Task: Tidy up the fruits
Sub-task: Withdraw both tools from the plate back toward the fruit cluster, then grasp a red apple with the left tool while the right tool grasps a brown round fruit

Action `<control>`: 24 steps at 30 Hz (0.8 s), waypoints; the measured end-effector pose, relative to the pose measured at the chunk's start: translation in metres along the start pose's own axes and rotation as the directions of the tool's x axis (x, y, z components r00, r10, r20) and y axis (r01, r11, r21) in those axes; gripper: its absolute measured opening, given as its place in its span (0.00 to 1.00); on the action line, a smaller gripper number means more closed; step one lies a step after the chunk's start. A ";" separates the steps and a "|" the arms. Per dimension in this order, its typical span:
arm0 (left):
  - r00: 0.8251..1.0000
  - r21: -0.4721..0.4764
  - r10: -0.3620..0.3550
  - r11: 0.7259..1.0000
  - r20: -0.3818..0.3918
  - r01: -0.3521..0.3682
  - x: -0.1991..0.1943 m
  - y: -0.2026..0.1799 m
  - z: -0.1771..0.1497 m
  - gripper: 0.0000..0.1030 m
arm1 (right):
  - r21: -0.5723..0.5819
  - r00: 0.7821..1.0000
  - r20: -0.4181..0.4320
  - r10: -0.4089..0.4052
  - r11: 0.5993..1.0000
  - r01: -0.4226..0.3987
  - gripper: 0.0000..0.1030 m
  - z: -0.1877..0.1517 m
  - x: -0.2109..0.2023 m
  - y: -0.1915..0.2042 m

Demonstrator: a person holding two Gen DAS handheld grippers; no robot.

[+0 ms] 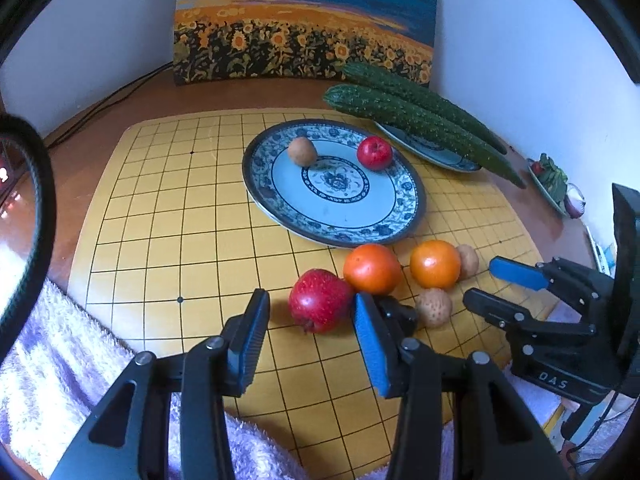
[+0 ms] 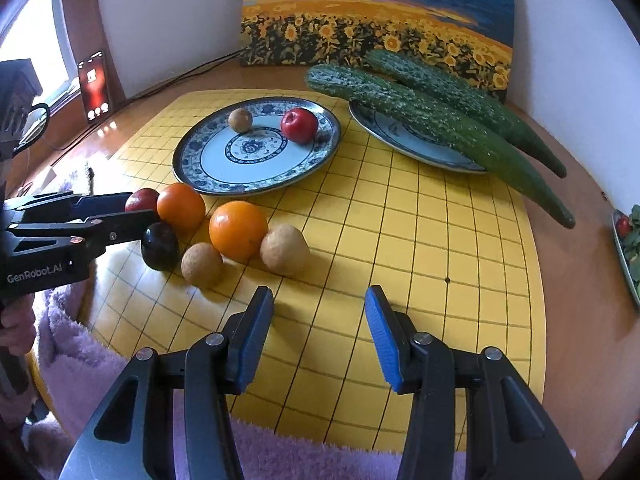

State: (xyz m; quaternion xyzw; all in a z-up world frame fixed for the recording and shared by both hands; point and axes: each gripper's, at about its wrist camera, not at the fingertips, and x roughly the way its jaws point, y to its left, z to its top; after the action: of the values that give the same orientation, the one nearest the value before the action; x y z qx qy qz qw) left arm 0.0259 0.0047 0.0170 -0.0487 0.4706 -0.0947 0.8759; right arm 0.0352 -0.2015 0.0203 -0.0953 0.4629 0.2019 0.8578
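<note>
A blue-patterned plate (image 1: 280, 208) (image 2: 192, 160) holds a small brown fruit (image 1: 302, 151) (image 2: 240, 119) and a red apple (image 1: 374, 152) (image 2: 299, 125). In front of it on the yellow grid board lie a red apple (image 1: 320, 300) (image 2: 142, 199), two oranges (image 1: 372, 268) (image 1: 435, 264) (image 2: 181, 207) (image 2: 238, 230), two brown fruits (image 1: 434, 307) (image 1: 468, 261) (image 2: 202, 265) (image 2: 284, 249) and a dark plum (image 2: 160, 246). My left gripper (image 1: 312, 308) (image 2: 138, 208) is open with the near red apple between its fingertips. My right gripper (image 2: 320, 304) (image 1: 480, 284) is open and empty, just right of the pile.
Two long cucumbers (image 1: 420, 120) (image 2: 440, 120) lie on a second plate (image 1: 440, 152) (image 2: 400, 140) at the back right. A sunflower painting (image 1: 304, 20) leans on the wall. A dish of greens (image 1: 552, 184) sits far right. A purple towel (image 1: 60, 360) lies at the near edge. A phone (image 2: 94, 86) stands at the left.
</note>
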 end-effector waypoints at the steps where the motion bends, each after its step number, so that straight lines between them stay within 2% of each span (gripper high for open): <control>1: 1.000 -0.008 -0.006 1.000 0.000 0.006 0.000 0.001 0.000 0.45 | -0.003 1.000 0.002 0.001 1.000 -0.001 0.48 0.001 0.001 0.001; 4: 0.999 -0.020 -0.041 0.999 0.005 0.041 -0.001 0.003 -0.001 0.34 | -0.005 1.000 0.016 0.013 1.000 -0.013 0.48 0.003 0.003 0.002; 10: 0.999 0.000 -0.041 0.999 -0.003 0.041 -0.001 0.001 0.001 0.34 | -0.004 0.998 0.036 0.041 0.999 -0.041 0.48 0.006 0.004 0.002; 16: 0.999 -0.033 -0.046 0.998 0.000 0.046 -0.004 0.004 -0.001 0.34 | 0.000 0.996 0.052 0.075 0.997 -0.075 0.48 0.008 0.005 0.001; 24: 0.999 -0.054 -0.036 0.998 0.024 0.037 -0.019 0.009 0.002 0.34 | -0.013 0.993 0.062 0.099 0.995 -0.099 0.37 0.010 0.007 0.001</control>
State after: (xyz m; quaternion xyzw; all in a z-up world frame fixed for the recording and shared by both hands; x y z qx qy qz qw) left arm 0.0185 0.0170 0.0319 -0.0819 0.4619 -0.0973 0.8777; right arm 0.0461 -0.1954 0.0203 -0.0700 0.4391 0.2491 0.8604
